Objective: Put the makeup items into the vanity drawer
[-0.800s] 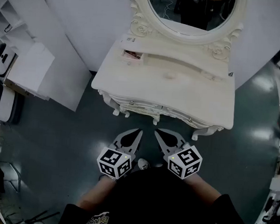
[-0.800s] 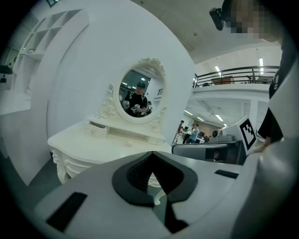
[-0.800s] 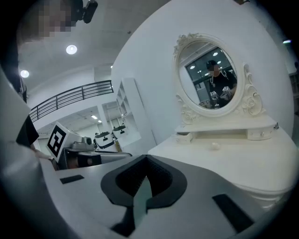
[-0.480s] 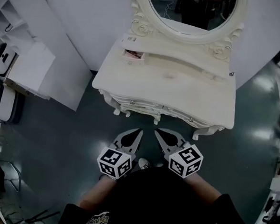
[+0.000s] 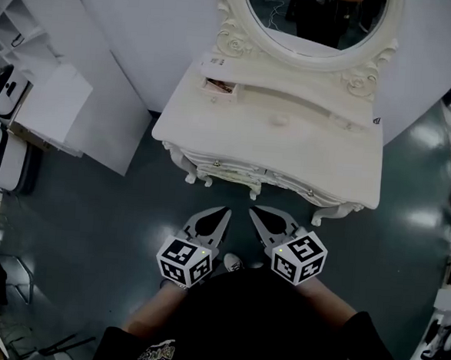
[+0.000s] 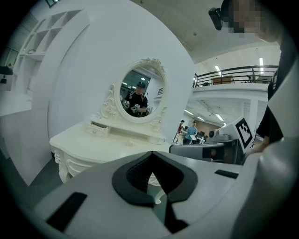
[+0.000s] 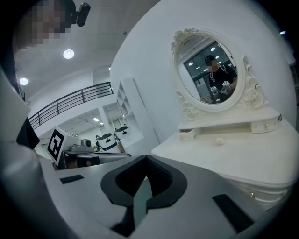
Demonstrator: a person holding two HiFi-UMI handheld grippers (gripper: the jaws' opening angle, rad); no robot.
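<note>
The left hand-held gripper (image 5: 223, 211) and the right hand-held gripper (image 5: 253, 211) are both clenched on nothing, side by side in front of the vanity counter (image 5: 304, 162). The small open drawer (image 5: 219, 87) lies at 12 o'clock from the left one, at the counter's back left, so I judge the left nearer. One small pale item (image 5: 278, 121), too small to name, lies mid-counter.

Mirror (image 5: 317, 20) behind vanity top (image 5: 289, 153); drawer (image 5: 219, 87) at top's back-left corner.
</note>
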